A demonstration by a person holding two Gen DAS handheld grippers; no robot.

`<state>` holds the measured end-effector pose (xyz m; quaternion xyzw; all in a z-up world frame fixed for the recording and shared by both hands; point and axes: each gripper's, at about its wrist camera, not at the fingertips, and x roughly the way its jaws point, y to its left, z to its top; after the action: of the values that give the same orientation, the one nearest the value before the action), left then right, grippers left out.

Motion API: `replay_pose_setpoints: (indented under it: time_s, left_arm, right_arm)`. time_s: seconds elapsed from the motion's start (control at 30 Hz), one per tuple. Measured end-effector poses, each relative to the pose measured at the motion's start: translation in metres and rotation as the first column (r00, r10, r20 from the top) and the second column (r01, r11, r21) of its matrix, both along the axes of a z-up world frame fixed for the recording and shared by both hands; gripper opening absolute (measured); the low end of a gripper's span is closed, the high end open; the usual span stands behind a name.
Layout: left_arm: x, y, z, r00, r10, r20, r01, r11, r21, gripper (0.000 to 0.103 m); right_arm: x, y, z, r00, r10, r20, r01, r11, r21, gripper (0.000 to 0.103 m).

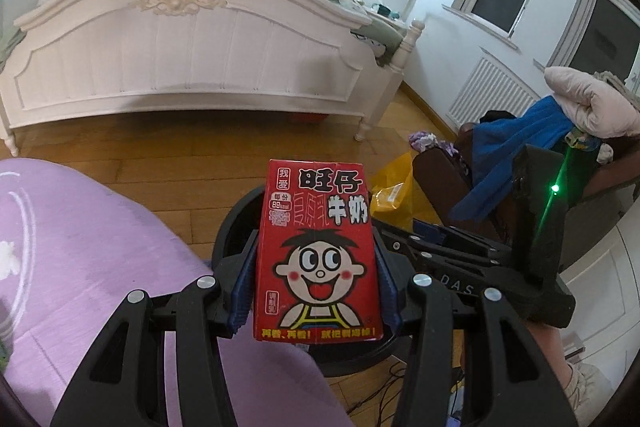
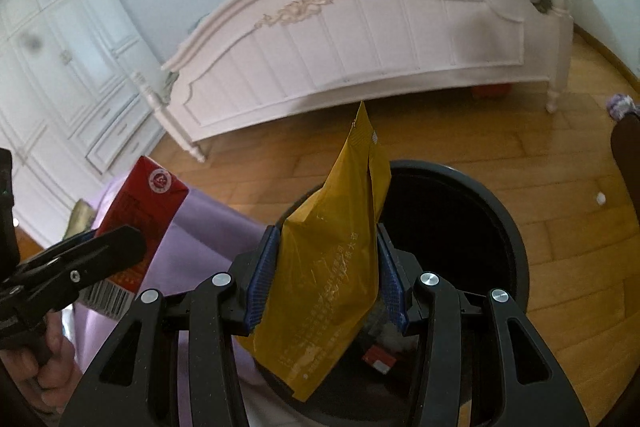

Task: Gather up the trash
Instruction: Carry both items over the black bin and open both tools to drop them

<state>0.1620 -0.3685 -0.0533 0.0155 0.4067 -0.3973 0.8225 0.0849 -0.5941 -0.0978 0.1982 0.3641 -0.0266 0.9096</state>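
Left wrist view: left gripper (image 1: 316, 281) clamps a red carton (image 1: 316, 251), blue pads (image 1: 242, 291) tight on both long sides. Carton upright, cartoon face toward the camera, dead centre. Black bin (image 1: 230, 227) sits right behind and under the carton; only its rim shows at 9 and 5 o'clock of the carton. Purple rug (image 1: 80, 259) at 8 o'clock, touching the bin. Yellow bag (image 1: 394, 193) peeks out at 2 o'clock of the carton, with the right gripper (image 1: 452, 239) coming in from 3 o'clock, green light on its body. Bed (image 1: 180, 51) across 12 o'clock on wood floor (image 1: 168, 155). Chair piled with clothes (image 1: 520, 139) at 3 o'clock.

Right wrist view: right gripper (image 2: 328, 275) grips the yellow bag (image 2: 328, 267), pads on both edges, bag standing up with its top corner toward 12 o'clock. Bin (image 2: 500, 227) directly beneath and behind the bag, open mouth at 2 o'clock; some scraps inside, including a small red-white piece (image 2: 378, 359). Left gripper (image 2: 72, 267) at 9 o'clock holding the carton (image 2: 142, 211), tilted, barcode down. Rug (image 2: 208, 227) between the carton and the bin. Hand (image 2: 36, 375) at 8 o'clock. Bed (image 2: 360, 51) at 12 o'clock, wardrobe (image 2: 60, 75) at 10 o'clock.
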Motion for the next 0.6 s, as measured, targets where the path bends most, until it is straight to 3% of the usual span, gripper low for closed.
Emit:
replay_pose_setpoints:
  time_s: [0.2,0.23,0.27,0.33,0.4,0.6]
  left_arm:
    - [0.003,-0.02,-0.001,0.999,-0.034,0.004,0.034,0.999,0.019,0.052]
    - [0.002,-0.024,0.0,0.999,-0.036,0.02,0.036,0.999,0.028,0.052]
    - [0.001,-0.025,0.0,0.999,-0.042,0.026,0.041,0.999,0.033,0.053]
    - [-0.001,-0.025,0.0,0.998,-0.047,0.037,0.046,0.998,0.034,0.065]
    - [-0.004,-0.024,0.0,0.998,-0.046,0.047,0.044,0.999,0.031,0.073]
    - [-0.006,-0.017,0.003,0.998,-0.044,0.049,0.042,0.999,0.034,0.073]
  right_arm:
    - [0.001,-0.014,-0.008,0.999,-0.043,-0.016,0.043,0.999,0.018,0.052]
    - [0.001,-0.017,-0.01,0.998,-0.052,-0.021,0.053,0.998,0.023,0.055]
    - [-0.001,-0.02,-0.011,0.998,-0.065,-0.026,0.066,0.997,0.03,0.064]
    - [-0.005,-0.024,-0.011,0.996,-0.089,-0.019,0.089,0.995,0.039,0.077]
    - [-0.007,-0.026,-0.011,0.995,-0.094,-0.02,0.094,0.995,0.037,0.077]
    - [-0.009,-0.018,-0.007,0.997,-0.082,-0.013,0.082,0.996,0.038,0.077]
